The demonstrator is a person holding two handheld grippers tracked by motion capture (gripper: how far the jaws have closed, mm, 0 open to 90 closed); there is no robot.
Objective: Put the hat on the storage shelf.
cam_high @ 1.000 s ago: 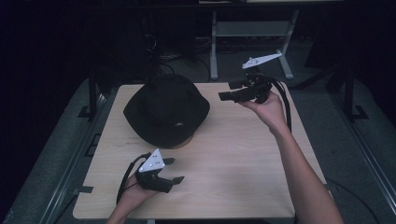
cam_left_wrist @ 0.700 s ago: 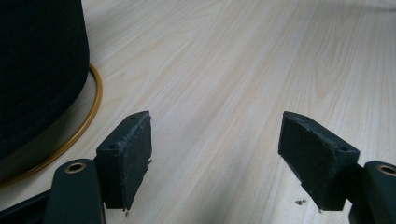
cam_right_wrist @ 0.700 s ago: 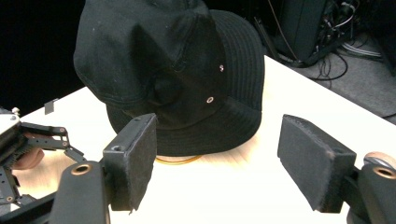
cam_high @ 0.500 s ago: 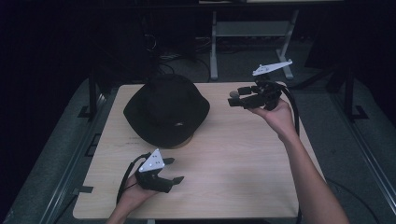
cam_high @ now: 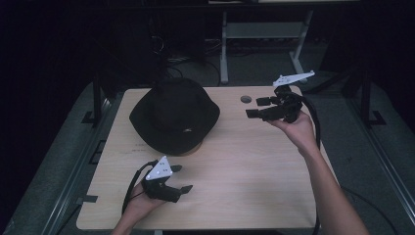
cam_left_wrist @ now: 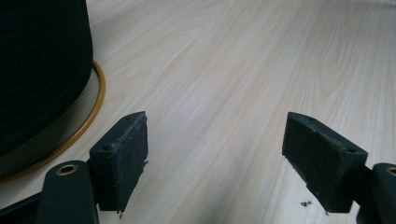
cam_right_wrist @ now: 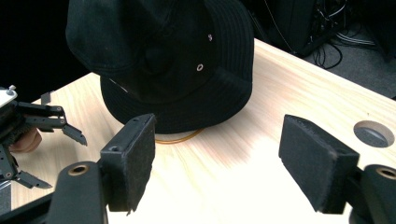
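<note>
Two grippers are over the table (cam_high: 254, 186), and both have their jaws spread wide with nothing between them. The left gripper (cam_high: 179, 179) is held low near the front edge of the table, just in front of the hat (cam_high: 173, 117); its jaws have just been opening a little more, and in the left gripper view only bare wood lies between the two pads (cam_left_wrist: 122, 158). The hat is black with a soft brim and sits on the back left part of the table, on top of a stand whose gold ring (cam_left_wrist: 88, 116) comes out from under the brim and lies flat on the wood. In the left gripper view the hat (cam_left_wrist: 42, 70) is to the left of the jaws and not between them. The right gripper (cam_high: 258, 107) is held above the back right part of the table, well apart from the hat, and points toward it. In the right gripper view the hat (cam_right_wrist: 173, 60) stands beyond the jaws, with clear table between, and the other gripper (cam_right_wrist: 46, 135) shows at the left edge. One round hole (cam_high: 246, 99) is in the tabletop, just beside the right gripper. Behind the table, in the dark, stand a light frame (cam_high: 264, 34) and some cables (cam_high: 161, 44) on the floor.
</note>
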